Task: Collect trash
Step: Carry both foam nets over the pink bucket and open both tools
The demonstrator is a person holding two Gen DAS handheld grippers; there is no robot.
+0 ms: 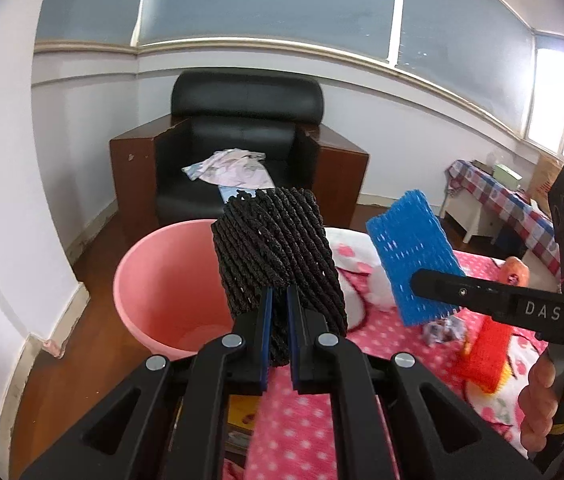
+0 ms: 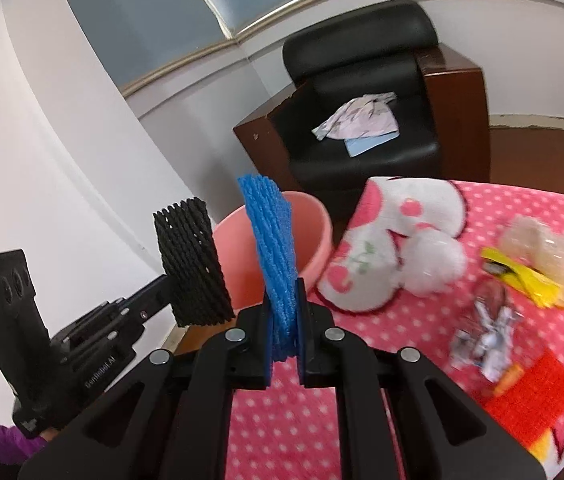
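My left gripper (image 1: 280, 300) is shut on a black foam net sleeve (image 1: 278, 252) and holds it up beside the rim of a pink bucket (image 1: 170, 280). My right gripper (image 2: 285, 300) is shut on a blue foam net sleeve (image 2: 272, 240), held upright in front of the pink bucket (image 2: 315, 232). The blue sleeve (image 1: 413, 256) and right gripper arm show at the right of the left wrist view. The black sleeve (image 2: 192, 264) shows at the left of the right wrist view.
A pink dotted cloth (image 2: 361, 360) covers the table. On it lie a red foam net (image 2: 533, 396), a crumpled silver wrapper (image 2: 481, 340), a yellow wrapper (image 2: 521, 280), clear plastic (image 2: 541, 244) and a white ball (image 2: 433, 264). A black armchair (image 1: 242, 136) with cloth stands behind the bucket.
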